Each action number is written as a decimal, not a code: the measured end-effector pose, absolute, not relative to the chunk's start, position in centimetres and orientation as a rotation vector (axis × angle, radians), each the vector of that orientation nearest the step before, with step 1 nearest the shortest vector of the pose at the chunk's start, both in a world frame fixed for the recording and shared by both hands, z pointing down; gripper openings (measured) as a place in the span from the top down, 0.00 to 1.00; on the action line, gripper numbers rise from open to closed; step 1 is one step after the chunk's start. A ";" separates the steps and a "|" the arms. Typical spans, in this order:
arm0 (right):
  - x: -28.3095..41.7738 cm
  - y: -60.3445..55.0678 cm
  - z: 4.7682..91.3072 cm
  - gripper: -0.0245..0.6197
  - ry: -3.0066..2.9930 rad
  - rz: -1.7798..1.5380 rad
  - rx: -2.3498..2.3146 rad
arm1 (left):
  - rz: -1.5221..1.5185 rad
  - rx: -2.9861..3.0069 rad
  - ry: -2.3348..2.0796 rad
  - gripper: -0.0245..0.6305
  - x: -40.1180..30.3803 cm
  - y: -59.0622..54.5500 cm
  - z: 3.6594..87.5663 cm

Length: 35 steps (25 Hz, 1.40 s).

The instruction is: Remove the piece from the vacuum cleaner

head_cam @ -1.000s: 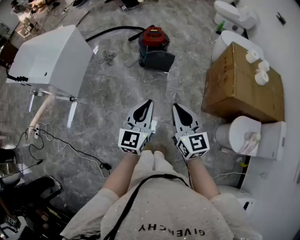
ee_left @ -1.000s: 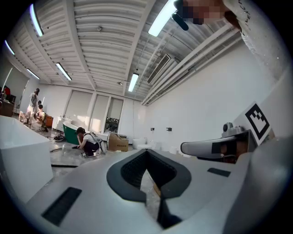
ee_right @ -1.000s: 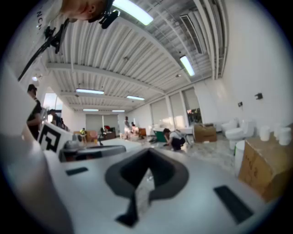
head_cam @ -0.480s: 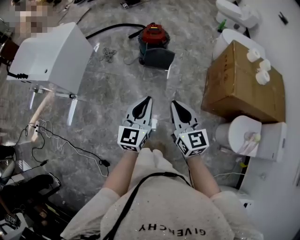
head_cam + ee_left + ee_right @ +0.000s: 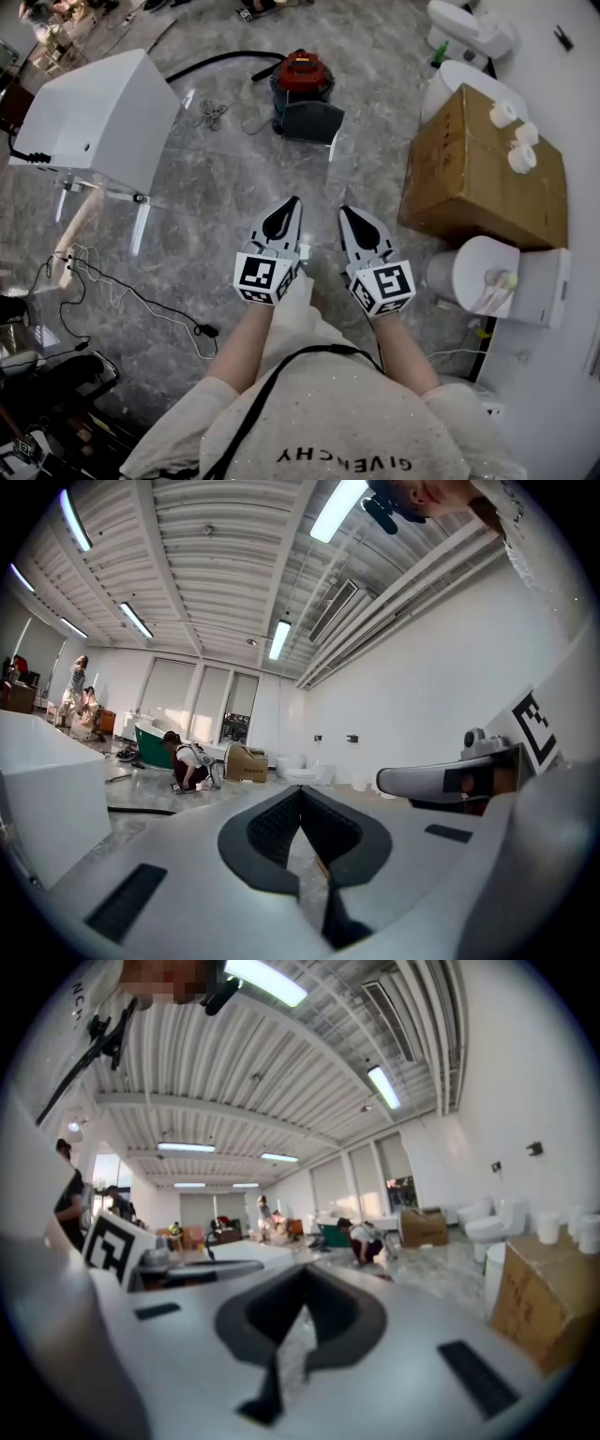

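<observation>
The vacuum cleaner (image 5: 302,84) stands on the grey marble floor ahead of me, with a red top, a dark body and a dark flat part (image 5: 313,122) at its near side. A black hose (image 5: 217,63) runs off from it to the left. My left gripper (image 5: 295,201) and right gripper (image 5: 344,210) are held side by side, pointing toward the vacuum and well short of it. Both are shut with nothing between the jaws, as the left gripper (image 5: 301,790) and right gripper (image 5: 305,1271) also show in their own views. The vacuum is hidden in both gripper views.
A big white tub-like unit (image 5: 94,117) sits at the left with cables (image 5: 112,291) on the floor near it. At the right are a cardboard box (image 5: 478,169) with paper rolls and white toilets (image 5: 487,267). People crouch and stand far across the hall (image 5: 187,766).
The left gripper has shifted slightly up and left in the head view. The right gripper has hardly moved. Both stay shut and empty.
</observation>
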State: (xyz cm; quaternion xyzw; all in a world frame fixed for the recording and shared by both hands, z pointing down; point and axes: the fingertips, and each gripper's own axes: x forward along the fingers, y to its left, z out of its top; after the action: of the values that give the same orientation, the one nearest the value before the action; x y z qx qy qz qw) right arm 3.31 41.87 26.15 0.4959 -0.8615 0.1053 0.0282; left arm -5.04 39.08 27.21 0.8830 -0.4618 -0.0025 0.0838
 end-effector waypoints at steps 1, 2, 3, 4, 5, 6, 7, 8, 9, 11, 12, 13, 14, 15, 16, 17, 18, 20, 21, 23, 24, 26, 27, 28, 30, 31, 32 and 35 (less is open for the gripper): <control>3.4 41.3 26.2 0.94 -2.658 0.324 1.533 | 0.005 2.649 -1.364 0.93 -4.7 38.5 27.2; 3.4 40.7 26.3 0.95 -2.657 0.325 1.534 | 0.012 2.665 -1.351 0.93 -4.5 37.9 27.3; 3.4 40.1 26.4 0.95 -2.657 0.330 1.534 | 0.015 2.676 -1.341 0.93 -4.3 37.3 27.4; 3.4 39.4 26.6 0.95 -2.655 0.338 1.536 | 0.014 2.678 -1.332 0.93 -4.2 36.5 27.5; 3.3 38.6 26.8 0.95 -2.654 0.349 1.537 | 0.012 2.673 -1.322 0.93 -4.2 35.7 27.6; 3.1 37.7 26.9 0.95 -2.653 0.357 1.538 | 0.012 2.668 -1.312 0.93 -4.3 34.8 27.8; 2.8 36.7 26.9 0.94 -2.651 0.363 1.538 | 0.014 2.664 -1.303 0.93 -4.5 33.8 27.9; 2.6 35.6 27.0 0.94 -2.649 0.366 1.539 | 0.018 2.662 -1.296 0.93 -4.8 32.8 28.1; 2.3 34.5 27.0 0.94 -2.647 0.368 1.539 | 0.023 2.661 -1.290 0.93 -5.1 31.7 28.2; 1.8 32.3 27.0 0.95 -2.640 0.371 1.540 | 0.027 2.656 -1.282 0.93 -5.7 29.5 28.4; 1.6 31.3 27.1 0.94 -2.636 0.372 1.539 | 0.027 2.654 -1.281 0.93 -6.0 28.5 28.4; 1.4 30.2 27.2 0.94 -2.634 0.374 1.538 | 0.026 2.654 -1.282 0.93 -6.3 27.4 28.5; 1.1 29.2 27.2 0.95 -2.632 0.375 1.537 | 0.026 2.657 -1.283 0.93 -6.5 26.3 28.5; 0.9 28.1 27.3 0.94 -2.631 0.377 1.538 | 0.026 2.660 -1.283 0.93 -6.8 25.2 28.5; 0.8 27.2 27.4 0.95 -2.628 0.379 1.542 | 0.027 2.663 -1.280 0.93 -6.9 24.2 28.5; 0.7 26.3 27.5 0.94 -2.624 0.383 1.546 | 0.027 2.664 -1.275 0.93 -7.1 23.3 28.6; 0.6 25.5 27.6 0.94 -2.620 0.388 1.551 | 0.026 2.662 -1.268 0.93 -7.1 22.4 28.7; 0.4 24.2 28.0 0.95 -2.609 0.399 1.558 | 0.023 2.655 -1.250 0.93 -7.3 21.0 29.0; 0.4 23.5 28.2 0.94 -2.601 0.405 1.564 | 0.022 2.652 -1.241 0.93 -7.3 20.4 29.2; 0.4 22.4 28.6 0.95 -2.587 0.415 1.577 | 0.021 2.649 -1.226 0.93 -7.4 19.3 29.6; 0.4 21.9 28.8 0.94 -2.582 0.418 1.580 | 0.023 2.650 -1.216 0.93 -7.4 18.7 29.8; 0.5 21.0 29.2 0.95 -2.572 0.423 1.579 | 0.030 2.654 -1.190 0.93 -7.3 17.9 30.2; 0.5 20.6 29.4 0.94 -2.566 0.423 1.578 | 0.033 2.656 -1.176 0.93 -7.2 17.6 30.4; 0.6 20.2 29.5 0.95 -2.560 0.422 1.579 | 0.035 2.659 -1.164 0.93 -7.2 17.2 30.6; 0.6 19.3 29.6 0.95 -2.552 0.418 1.585 | 0.036 2.659 -1.152 0.93 -7.3 16.5 30.9; 0.6 19.0 29.7 0.95 -2.548 0.421 1.588 | 0.037 2.655 -1.150 0.93 -7.3 16.1 31.0; 0.6 18.7 29.8 0.94 -2.544 0.426 1.590 | 0.037 2.648 -1.149 0.93 -7.4 15.8 31.2; 0.7 18.1 30.3 0.95 -2.532 0.450 1.596 | 0.039 2.632 -1.147 0.93 -7.5 15.0 31.5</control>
State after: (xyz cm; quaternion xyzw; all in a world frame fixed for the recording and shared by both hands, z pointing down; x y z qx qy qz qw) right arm 0.70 18.10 30.33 0.5265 -0.8352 0.1483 0.0576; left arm -7.46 14.99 31.55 0.9083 -0.3959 0.0135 0.1348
